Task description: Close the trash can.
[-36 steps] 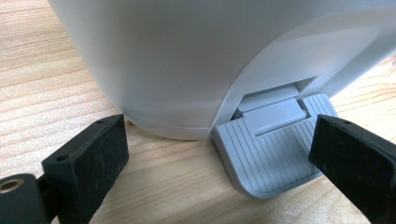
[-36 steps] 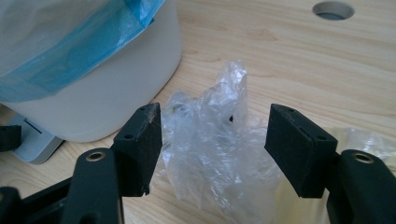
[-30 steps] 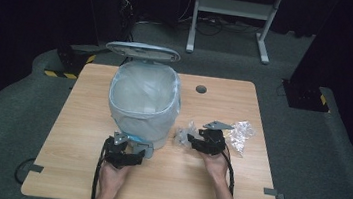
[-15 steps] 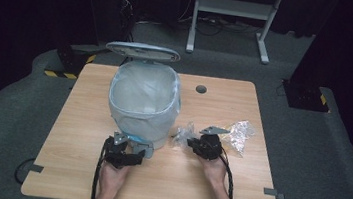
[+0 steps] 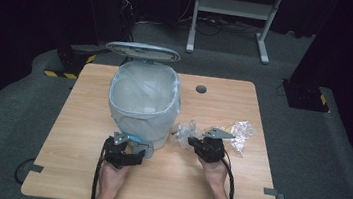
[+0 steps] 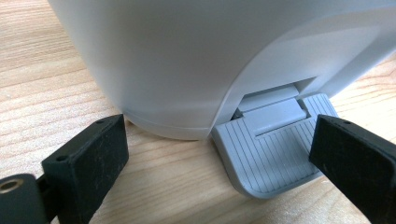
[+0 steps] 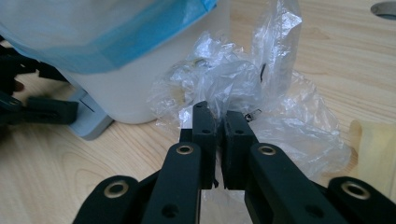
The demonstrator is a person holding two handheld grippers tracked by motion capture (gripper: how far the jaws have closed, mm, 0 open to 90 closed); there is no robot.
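Observation:
A white pedal bin (image 5: 141, 103) with a clear liner and a raised lid (image 5: 142, 51) stands on the wooden table (image 5: 235, 181). My left gripper (image 5: 134, 154) is open at the bin's foot. Its jaws stand wide on either side of the grey pedal (image 6: 271, 149), the right one over the pedal's edge. Crumpled clear plastic wrap (image 7: 243, 79) lies just right of the bin (image 7: 140, 88). My right gripper (image 7: 221, 122) has just been closing and is now shut on the near edge of that wrap. In the high view the right gripper (image 5: 194, 142) sits at the wrap (image 5: 186, 130).
More clear wrap (image 5: 240, 133) trails to the right of the right gripper. A pale yellow object (image 7: 373, 149) lies at the right edge of the right gripper view. A round cable hole (image 5: 201, 88) sits in the table behind the wrap. Dark floor surrounds the table.
The right gripper's jaws have closed onto the clear wrap. The left gripper has stayed at the pedal.

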